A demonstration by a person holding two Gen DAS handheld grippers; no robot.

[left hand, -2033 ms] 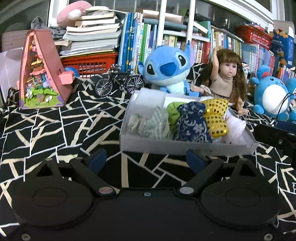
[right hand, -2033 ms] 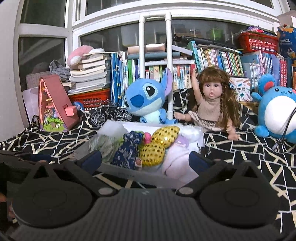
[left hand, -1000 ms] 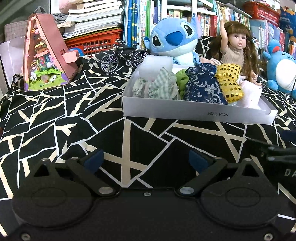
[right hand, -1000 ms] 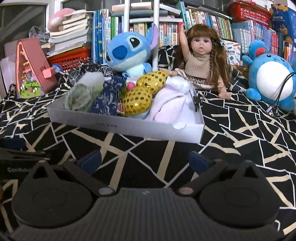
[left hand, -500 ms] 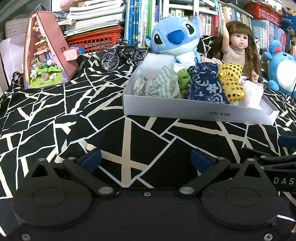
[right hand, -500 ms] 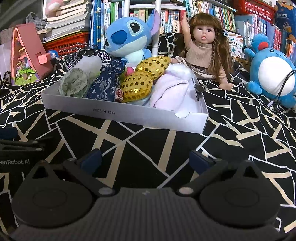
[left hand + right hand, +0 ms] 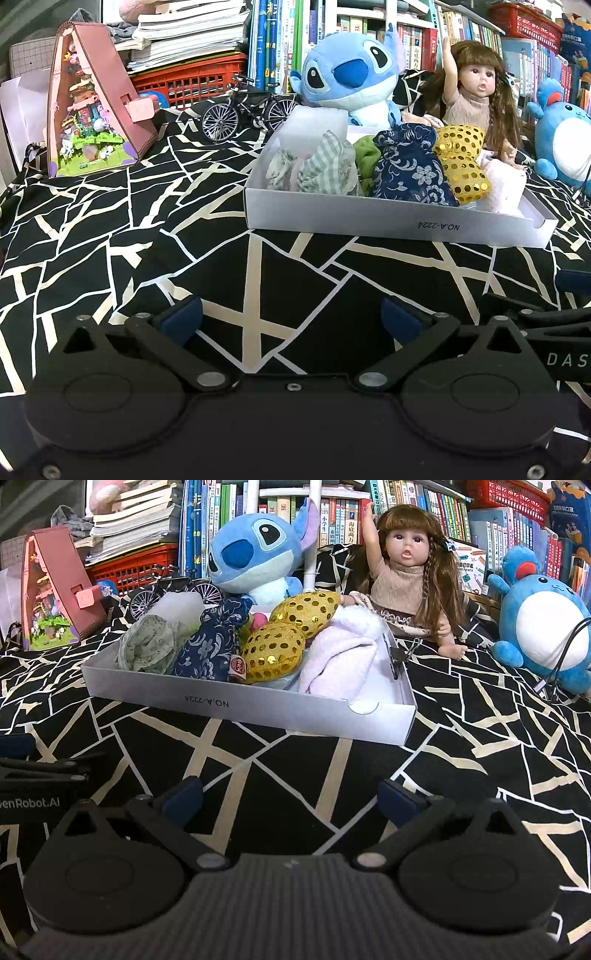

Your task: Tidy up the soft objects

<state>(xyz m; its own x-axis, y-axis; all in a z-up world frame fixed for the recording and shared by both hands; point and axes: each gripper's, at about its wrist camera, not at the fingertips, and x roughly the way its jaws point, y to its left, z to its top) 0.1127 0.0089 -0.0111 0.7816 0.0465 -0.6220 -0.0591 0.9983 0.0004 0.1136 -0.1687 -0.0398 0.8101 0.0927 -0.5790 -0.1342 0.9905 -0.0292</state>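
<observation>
Left gripper point(image 7: 290, 319) and right gripper point(image 7: 290, 795) hover spread and empty above the patterned cloth point(image 7: 110, 229); the soft pouches point(image 7: 410, 170) sit packed in the white box point(image 7: 388, 221) just ahead.

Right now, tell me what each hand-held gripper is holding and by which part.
Nothing is held. The left hand-held gripper and the right hand-held gripper are both open, with only the patterned cloth between their fingers, short of the white box of soft items.
</observation>
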